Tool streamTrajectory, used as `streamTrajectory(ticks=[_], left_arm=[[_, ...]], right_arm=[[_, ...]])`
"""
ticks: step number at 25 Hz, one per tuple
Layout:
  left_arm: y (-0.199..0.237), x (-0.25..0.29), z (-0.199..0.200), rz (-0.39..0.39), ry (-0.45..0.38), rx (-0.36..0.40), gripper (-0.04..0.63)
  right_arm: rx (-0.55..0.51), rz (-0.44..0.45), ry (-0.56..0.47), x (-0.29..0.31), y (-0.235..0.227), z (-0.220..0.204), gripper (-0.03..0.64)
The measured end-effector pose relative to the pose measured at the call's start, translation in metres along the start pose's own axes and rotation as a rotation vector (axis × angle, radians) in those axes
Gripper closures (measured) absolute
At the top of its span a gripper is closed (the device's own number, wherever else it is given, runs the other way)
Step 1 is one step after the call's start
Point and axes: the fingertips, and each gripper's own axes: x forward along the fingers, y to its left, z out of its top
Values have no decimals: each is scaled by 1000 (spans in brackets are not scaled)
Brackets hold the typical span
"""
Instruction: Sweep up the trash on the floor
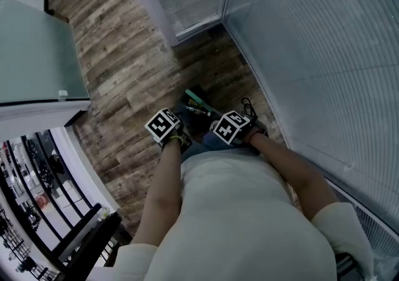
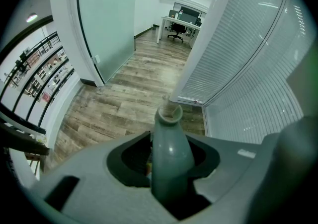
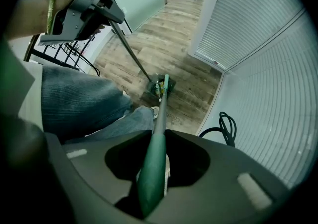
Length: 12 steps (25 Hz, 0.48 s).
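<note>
Green broom handle [image 3: 160, 123] is sitting clamped in my right gripper [image 3: 155, 164], and my left gripper [image 2: 171, 166] is pinching the dustpan pole [image 2: 169, 143]. Trash [image 3: 158, 88] is lying in the dustpan [image 3: 150, 90], near the floor's [image 3: 174, 49] edge by the blinds. I'm judging that the sweep is finishing. Next I'm expecting to brush in any leftovers, then lift the pan level.

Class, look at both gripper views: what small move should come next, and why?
Probably a short broom stroke into the dustpan: the right gripper is shut on the broom, the left gripper on the dustpan's handle, and colourful scraps lie where broom and pan meet.
</note>
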Motion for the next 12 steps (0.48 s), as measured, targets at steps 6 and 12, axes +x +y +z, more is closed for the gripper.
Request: streamTrajectory(ticks=[6, 12], left_arm=[[3, -1, -1, -3, 1, -2, 456], [5, -2, 0, -6, 3, -2, 456]], right_arm=[[21, 18, -13, -7, -6, -11, 522], [91, 38, -32, -13, -14, -21, 522]])
